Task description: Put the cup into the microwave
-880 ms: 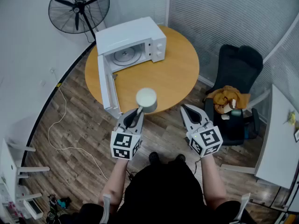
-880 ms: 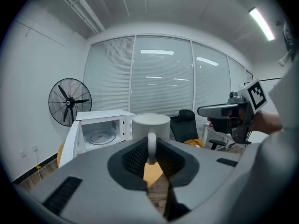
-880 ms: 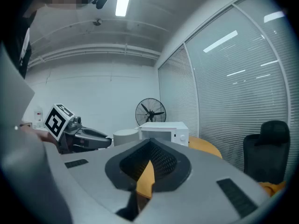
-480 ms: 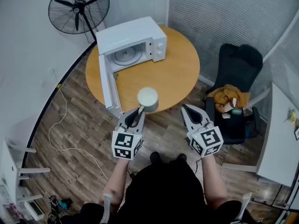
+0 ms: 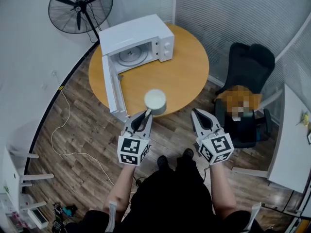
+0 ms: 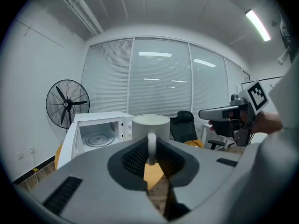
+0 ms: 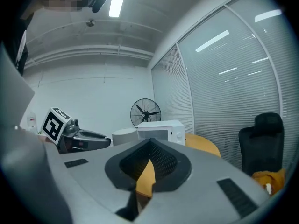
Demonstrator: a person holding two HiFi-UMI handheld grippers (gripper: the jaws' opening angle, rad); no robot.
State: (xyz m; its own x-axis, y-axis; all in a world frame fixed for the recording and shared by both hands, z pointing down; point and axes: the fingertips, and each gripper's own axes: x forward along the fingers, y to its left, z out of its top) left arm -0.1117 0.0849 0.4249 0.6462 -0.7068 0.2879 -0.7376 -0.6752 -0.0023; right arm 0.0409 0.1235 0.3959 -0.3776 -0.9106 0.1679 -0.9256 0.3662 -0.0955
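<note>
A white cup (image 5: 155, 101) hangs above the near edge of the round wooden table (image 5: 184, 79). My left gripper (image 5: 146, 112) is shut on its handle; in the left gripper view the handle (image 6: 152, 147) stands upright between the jaws, with the cup's body (image 6: 150, 124) beyond them. The white microwave (image 5: 138, 45) stands at the table's far left, its door (image 5: 109, 89) swung wide open and the glass turntable (image 5: 132, 57) visible inside. My right gripper (image 5: 196, 112) floats to the right of the cup, shut, with nothing in it.
A black floor fan (image 5: 80, 6) stands behind the microwave. A black office chair (image 5: 245, 76) with an orange item on it is at the right, next to a white desk (image 5: 291, 144). A cable (image 5: 63, 130) runs over the wooden floor.
The cup and both grippers have drifted slightly to the right; the left gripper's hold on the handle is unchanged.
</note>
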